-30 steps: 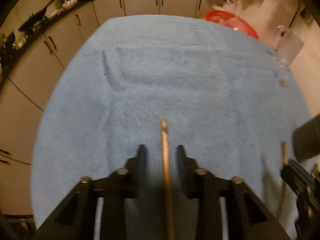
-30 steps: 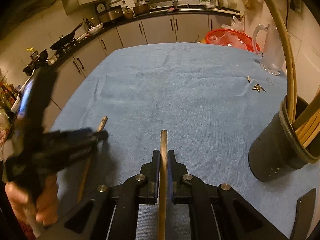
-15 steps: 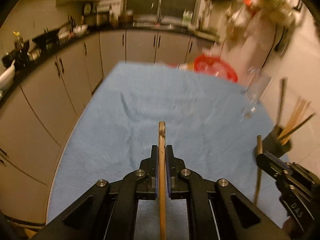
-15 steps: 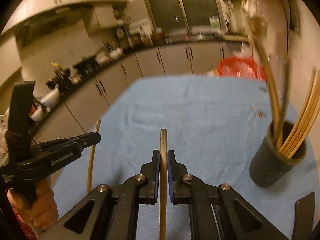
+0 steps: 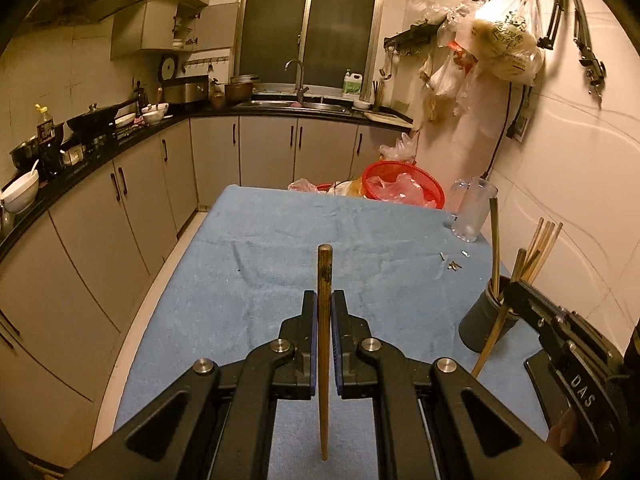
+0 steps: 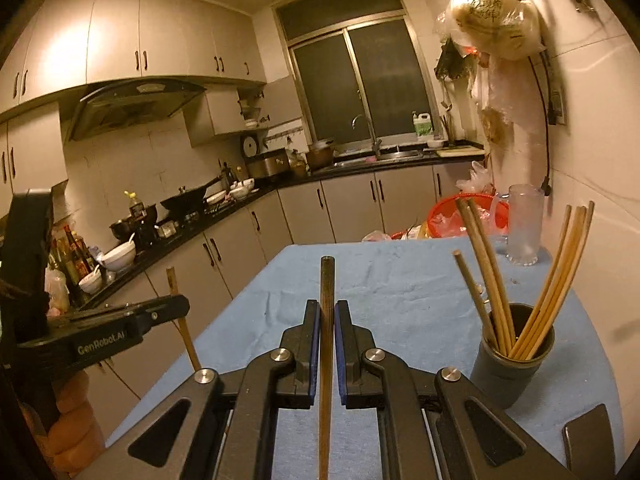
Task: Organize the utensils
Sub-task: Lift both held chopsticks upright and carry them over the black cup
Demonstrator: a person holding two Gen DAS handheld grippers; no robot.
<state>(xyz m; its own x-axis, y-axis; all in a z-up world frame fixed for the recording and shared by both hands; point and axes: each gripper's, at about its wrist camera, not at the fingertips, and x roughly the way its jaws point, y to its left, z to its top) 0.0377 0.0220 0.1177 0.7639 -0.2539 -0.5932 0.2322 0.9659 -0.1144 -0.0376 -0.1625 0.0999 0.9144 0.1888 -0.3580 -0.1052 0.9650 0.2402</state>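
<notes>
Two grippers: left gripper (image 5: 324,308), right gripper (image 6: 327,316). Each has one chopstick clamped between its jaws, so two held chopsticks: left chopstick (image 5: 324,280), right chopstick (image 6: 327,280). One dark holder cup (image 6: 512,368) right of the right jaws, about seven chopsticks (image 6: 552,280) standing in it. One glass mug (image 6: 524,224) and one red basket (image 5: 404,184) beyond the jaws. One blue cloth (image 5: 280,248) under everything.

Blue cloth (image 5: 280,264) bare mid-table, chopstick holder (image 6: 512,364) and glass mug (image 6: 524,224) along right edge
</notes>
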